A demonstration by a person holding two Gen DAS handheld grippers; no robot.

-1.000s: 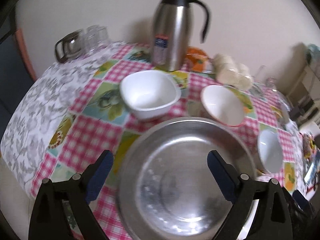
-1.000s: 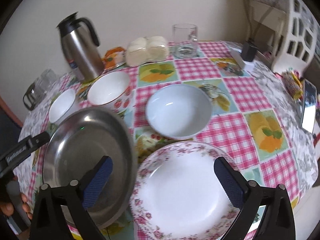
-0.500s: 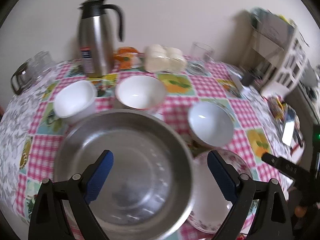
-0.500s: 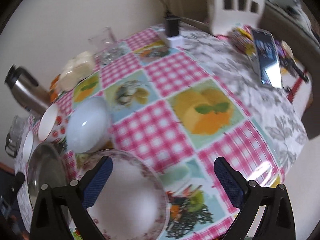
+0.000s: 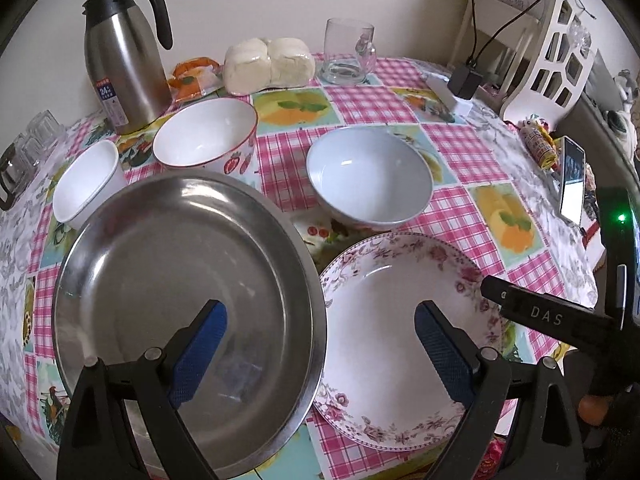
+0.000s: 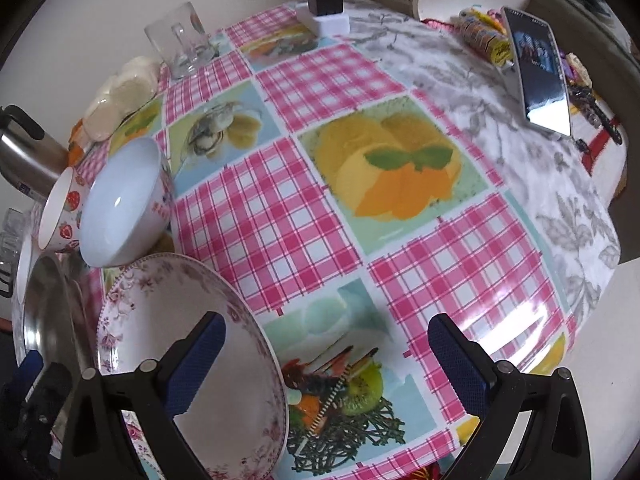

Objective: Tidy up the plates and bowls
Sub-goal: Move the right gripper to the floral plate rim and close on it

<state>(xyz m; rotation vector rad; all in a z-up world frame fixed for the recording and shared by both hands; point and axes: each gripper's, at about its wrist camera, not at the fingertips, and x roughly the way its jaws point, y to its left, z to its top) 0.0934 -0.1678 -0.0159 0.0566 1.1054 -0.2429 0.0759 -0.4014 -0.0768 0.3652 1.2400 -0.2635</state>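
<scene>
Left wrist view: the left gripper (image 5: 320,344), jaws spread wide and empty, hovers over a steel plate (image 5: 168,280) at 9 o'clock and a floral plate (image 5: 384,296) at 3 o'clock, edges touching. Three white bowls sit toward 12 o'clock. Right wrist view: the right gripper (image 6: 326,354), also wide apart and empty, hangs above the checked tablecloth (image 6: 460,272), floral plate at 9 o'clock.

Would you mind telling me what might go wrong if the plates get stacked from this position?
The steel plate overlaps the floral plate's rim, so lifting either may drag or tip the other. The plain white bowl sits close behind both and could get knocked. Both the left gripper and right gripper are open, gripping nothing.
</scene>
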